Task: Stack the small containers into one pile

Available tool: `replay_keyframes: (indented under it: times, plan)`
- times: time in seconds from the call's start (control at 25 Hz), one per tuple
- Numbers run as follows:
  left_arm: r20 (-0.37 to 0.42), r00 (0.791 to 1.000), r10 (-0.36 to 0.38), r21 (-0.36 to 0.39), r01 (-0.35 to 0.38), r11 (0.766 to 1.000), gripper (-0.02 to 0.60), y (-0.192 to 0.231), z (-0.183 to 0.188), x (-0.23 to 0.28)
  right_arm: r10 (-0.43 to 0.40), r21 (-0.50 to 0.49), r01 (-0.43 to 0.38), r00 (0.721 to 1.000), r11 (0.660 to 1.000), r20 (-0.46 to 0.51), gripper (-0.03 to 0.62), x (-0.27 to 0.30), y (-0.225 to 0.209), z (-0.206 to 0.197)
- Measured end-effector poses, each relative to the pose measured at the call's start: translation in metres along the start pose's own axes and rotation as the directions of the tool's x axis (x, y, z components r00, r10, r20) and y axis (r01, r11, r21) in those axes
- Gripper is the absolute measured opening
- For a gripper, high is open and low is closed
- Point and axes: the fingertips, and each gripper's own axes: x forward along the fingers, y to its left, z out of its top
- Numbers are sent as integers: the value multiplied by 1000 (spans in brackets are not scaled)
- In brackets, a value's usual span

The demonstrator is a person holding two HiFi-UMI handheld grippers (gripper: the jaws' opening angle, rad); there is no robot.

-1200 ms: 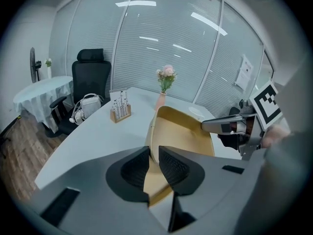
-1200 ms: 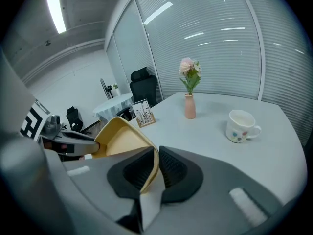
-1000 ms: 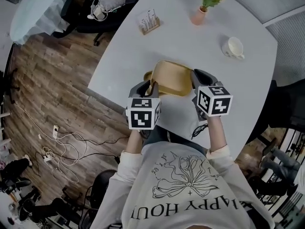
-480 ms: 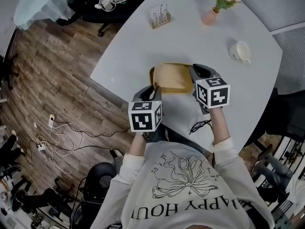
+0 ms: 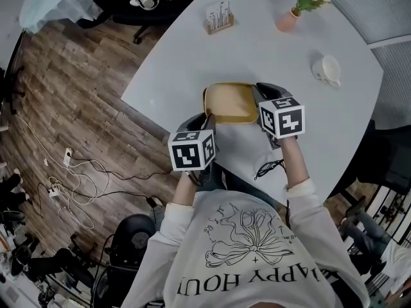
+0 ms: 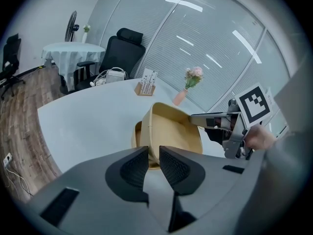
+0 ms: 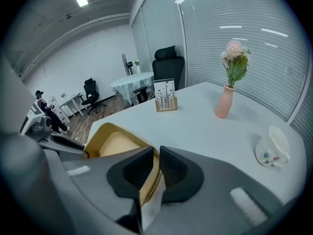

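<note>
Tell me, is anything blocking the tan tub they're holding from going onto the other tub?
Nothing visible does. The left gripper and the right gripper each pinch a rim of the tan tub, and the second tub lies just under it. The vase, the cup and the card holder stand well away.

L gripper (image 5: 204, 122) and R gripper (image 5: 260, 96) are held out in front of the chest, both pointing fwd and down, marker cubes facing up. Each has its jaws close together, pinching one wall of the container (image 5: 231, 102): L on the near-left rim, R on the right rim. L forearm (image 5: 183, 194) and R forearm (image 5: 292, 165) run approx parallel.
</note>
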Motion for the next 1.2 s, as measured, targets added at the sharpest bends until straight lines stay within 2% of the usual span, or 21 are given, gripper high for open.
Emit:
replay_keyframes:
  times: [0.76, 0.92, 1.0, 1.12, 1.2]
  plan:
    - [-68, 998, 0, -66, -4, 998, 84, 3, -19, 10, 12, -38, -16, 996, 999, -91, 67, 32, -2, -12]
    - [-59, 998, 15, -57, -18, 998, 91, 5, -18, 13, 7, -28, -10, 996, 1000, -94, 75, 36, -2, -15]
    - [-50, 998, 31, -27, -32, 999, 95, 6, -15, 12, 19, 2, -19, 996, 1000, -84, 93, 35, -3, -14]
    - [-33, 998, 62, 12, -62, 998, 121, 8, -11, 10, 51, 40, -49, 998, 998, -44, 186, 35, 1, -9]
    - [-25, 998, 66, 18, -65, 998, 144, 6, -8, 10, 48, 46, -47, 999, 998, -19, 186, 33, 1, -5]
